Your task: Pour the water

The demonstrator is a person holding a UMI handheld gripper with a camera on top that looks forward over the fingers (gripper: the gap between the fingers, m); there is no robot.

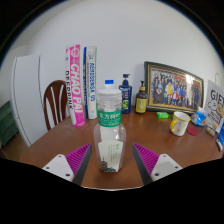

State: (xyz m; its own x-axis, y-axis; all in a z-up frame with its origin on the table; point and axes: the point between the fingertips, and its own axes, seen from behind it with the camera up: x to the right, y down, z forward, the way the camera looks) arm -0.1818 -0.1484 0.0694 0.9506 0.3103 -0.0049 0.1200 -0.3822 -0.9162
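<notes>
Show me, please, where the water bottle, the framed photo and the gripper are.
water bottle [109, 125]: gripper view, on its label, between the fingers.
framed photo [174, 88]: gripper view, on the picture's middle.
gripper [112, 160]: gripper view, midway between its fingertips.

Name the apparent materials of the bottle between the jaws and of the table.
Bottle: seemingly clear, glossy plastic; the table shows through it, and it has a white cap and green label. Table: apparently reddish-brown wood with a smooth, slightly shiny finish. The jaws stand open around it.
</notes>
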